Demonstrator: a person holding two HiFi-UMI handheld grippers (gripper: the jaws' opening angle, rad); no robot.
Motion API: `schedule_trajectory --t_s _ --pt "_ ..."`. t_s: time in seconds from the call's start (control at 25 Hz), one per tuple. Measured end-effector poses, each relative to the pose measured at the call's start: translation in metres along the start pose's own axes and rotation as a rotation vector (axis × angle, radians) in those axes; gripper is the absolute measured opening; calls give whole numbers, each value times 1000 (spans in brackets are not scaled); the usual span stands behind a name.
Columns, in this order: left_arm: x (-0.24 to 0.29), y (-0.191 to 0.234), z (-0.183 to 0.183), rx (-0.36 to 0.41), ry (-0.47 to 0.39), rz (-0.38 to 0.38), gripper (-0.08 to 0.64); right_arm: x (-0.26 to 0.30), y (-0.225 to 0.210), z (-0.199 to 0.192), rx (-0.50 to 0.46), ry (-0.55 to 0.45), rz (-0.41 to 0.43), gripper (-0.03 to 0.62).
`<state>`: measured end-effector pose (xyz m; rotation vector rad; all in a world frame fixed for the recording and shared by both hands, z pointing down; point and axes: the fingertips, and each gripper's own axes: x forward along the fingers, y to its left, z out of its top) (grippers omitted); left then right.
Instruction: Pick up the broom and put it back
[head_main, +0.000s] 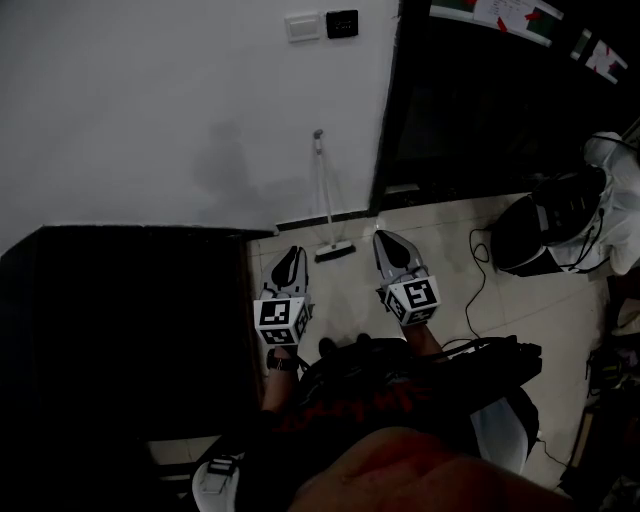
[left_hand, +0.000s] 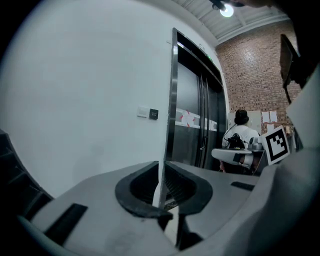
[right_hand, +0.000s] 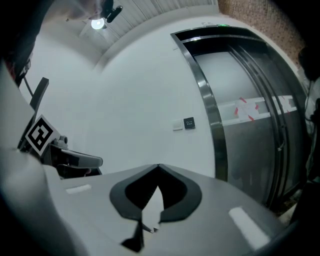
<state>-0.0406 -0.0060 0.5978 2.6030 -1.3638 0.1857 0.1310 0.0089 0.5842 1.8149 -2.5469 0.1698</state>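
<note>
The broom (head_main: 324, 200) leans upright against the white wall, its thin pale handle rising from a small head (head_main: 335, 251) on the tiled floor. My left gripper (head_main: 291, 259) points at the wall just left of the broom head, jaws together and holding nothing. The right gripper (head_main: 388, 243) is just right of the head, also shut and empty. Neither touches the broom. In the left gripper view, the closed jaws (left_hand: 161, 165) leave only a thin pale slit. The right gripper view has its tips (right_hand: 158, 166) meeting.
A dark metal lift door (head_main: 450, 120) stands right of the broom, with wall switches (head_main: 303, 27) above. A dark block (head_main: 130, 320) fills the left. At the right are a black rounded object (head_main: 525, 235), floor cables (head_main: 480, 280), and a person in white (left_hand: 240, 132).
</note>
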Motion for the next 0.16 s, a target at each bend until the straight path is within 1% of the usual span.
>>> schedule_trajectory --t_s 0.16 --pt "3 -1 2 10 6 -12 43 2 0 3 -5 6 -3 0"
